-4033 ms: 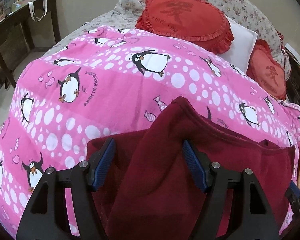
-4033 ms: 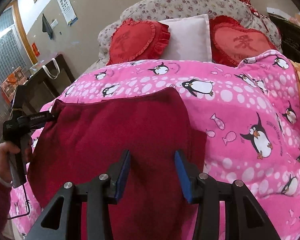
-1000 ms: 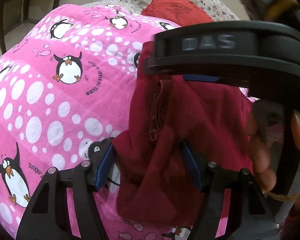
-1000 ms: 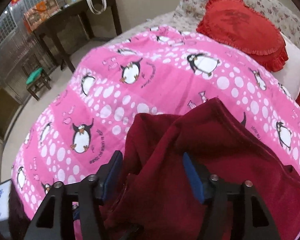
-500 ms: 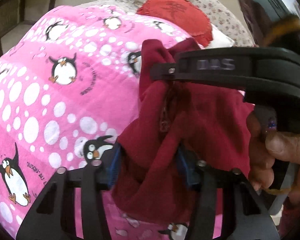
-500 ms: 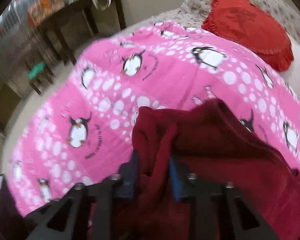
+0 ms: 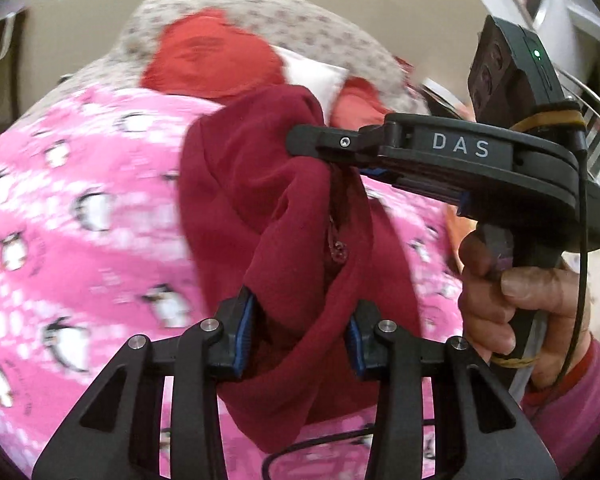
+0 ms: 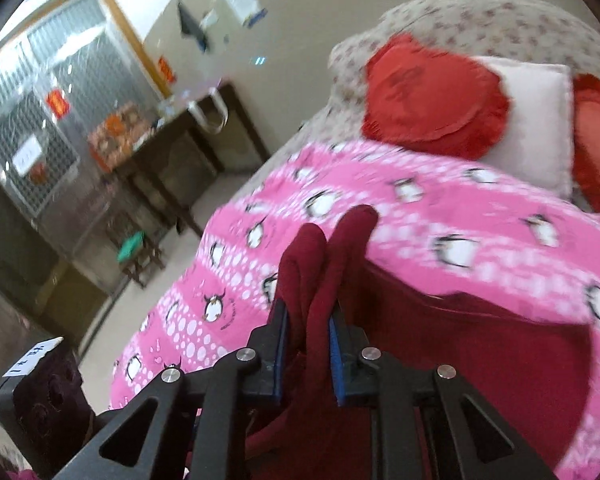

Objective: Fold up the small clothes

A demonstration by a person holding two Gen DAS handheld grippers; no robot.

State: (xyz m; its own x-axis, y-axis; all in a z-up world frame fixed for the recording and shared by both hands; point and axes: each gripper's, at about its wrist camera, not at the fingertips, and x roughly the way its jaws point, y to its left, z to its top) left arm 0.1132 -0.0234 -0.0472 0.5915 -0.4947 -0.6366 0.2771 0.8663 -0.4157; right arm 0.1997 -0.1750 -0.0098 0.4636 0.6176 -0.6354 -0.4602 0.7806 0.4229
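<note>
A dark red garment [image 7: 260, 208] hangs bunched above the pink penguin blanket [image 7: 80, 220]. My left gripper [image 7: 298, 332] is shut on a lower fold of it, the blue pads pressed into the cloth. My right gripper [image 8: 306, 344] is shut on an upper fold; two humps of red cloth [image 8: 324, 248] stick up between its pads. In the left wrist view the right gripper [image 7: 328, 144] reaches in from the right, held by a hand [image 7: 496, 292]. The rest of the garment [image 8: 480, 352] trails down onto the blanket.
The bed holds red heart cushions [image 8: 432, 96], a white pillow [image 8: 536, 116] and a floral bolster [image 8: 480, 24] at the head. A dark wooden table [image 8: 172, 148] and a small stool [image 8: 134, 248] stand on the floor to the left.
Both grippers have closed on the garment and lifted it off the blanket. The right gripper has pulled its fold up and away, bunching the cloth between the two.
</note>
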